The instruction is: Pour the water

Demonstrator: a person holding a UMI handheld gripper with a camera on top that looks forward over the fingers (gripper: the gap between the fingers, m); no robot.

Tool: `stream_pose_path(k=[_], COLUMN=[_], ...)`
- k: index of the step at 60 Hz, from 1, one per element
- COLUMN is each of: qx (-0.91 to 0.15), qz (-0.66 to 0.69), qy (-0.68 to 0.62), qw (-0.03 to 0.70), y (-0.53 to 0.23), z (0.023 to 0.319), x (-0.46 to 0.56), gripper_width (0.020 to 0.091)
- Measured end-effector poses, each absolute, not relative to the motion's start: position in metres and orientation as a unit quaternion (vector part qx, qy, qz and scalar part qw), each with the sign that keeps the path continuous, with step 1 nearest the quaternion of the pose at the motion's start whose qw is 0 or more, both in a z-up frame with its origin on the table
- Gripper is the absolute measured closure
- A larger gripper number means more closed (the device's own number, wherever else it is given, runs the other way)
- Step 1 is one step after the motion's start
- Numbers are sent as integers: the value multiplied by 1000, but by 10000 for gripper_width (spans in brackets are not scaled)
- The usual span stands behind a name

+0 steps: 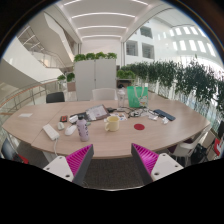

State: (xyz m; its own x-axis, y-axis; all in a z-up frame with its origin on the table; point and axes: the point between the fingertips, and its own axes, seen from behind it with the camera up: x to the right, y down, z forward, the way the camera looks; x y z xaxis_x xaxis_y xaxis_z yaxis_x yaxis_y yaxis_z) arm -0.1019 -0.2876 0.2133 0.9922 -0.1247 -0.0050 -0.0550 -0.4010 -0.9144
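My gripper (113, 166) is open, its two magenta pads (80, 160) spread wide with nothing between them. It hovers at the near edge of a long oval wooden table (115, 140). Well beyond the fingers, a pale yellow cup (113, 122) stands near the table's middle. To its left stands a tall grey cup (84, 129). Farther back and to the right stands a green translucent pitcher (138, 96). No water is visible from here.
Papers, a white box (50, 131) and small items lie on the table's left half; a red disc (140, 125) and dark flat items (163, 115) lie to the right. White cabinets (95, 74) and a hedge of green plants (170, 76) stand behind. Chairs ring the table.
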Motion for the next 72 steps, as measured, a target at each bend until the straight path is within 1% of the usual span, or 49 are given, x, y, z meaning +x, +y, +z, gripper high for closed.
stream_pose_path(k=[1,5,6,7,8,9,12,13,19,26,35,39,48,50,51,52,53,55,60,63,68,72], qx=[-835,-829,-825,-822,-818,-815,-803,-799,-792,-785,-783,-780,-781,-782,-783,-785,-787,-791,-779,-775,-771,-776], qz=[-35,-35,-32,-28,-27,-22,-9,-7,10,39,43,35,19,18,17,15,13,18,12,10,13,18], qy=[54,51,47,45,44,40,31,29,14,-6,-21,-16,8,7,6,5,4,-3,-17,-32,-42,-48], qw=[546,556,562,567,573,578,595,600,610,619,620,624,625,623,622,620,616,611,627,631,635,628], y=[-299,-294,-280,-278,-278,-286,-278,-265,-240,-182,-78,-36,29,40,45,50,54,62,73,78,80,81], z=[223,224,215,215,214,224,224,213,194,168,125,113,88,84,81,79,75,68,75,73,74,74], x=[-119,-123,-110,-113,-140,-140,-152,-160,-189,-226,-270,-274,-267,-268,-269,-269,-269,-266,-270,-271,-271,-273], gripper_width=[267,266,268,270,268,268,269,269,272,273,274,284,281,303,328,367,423,554,553,557,585,641])
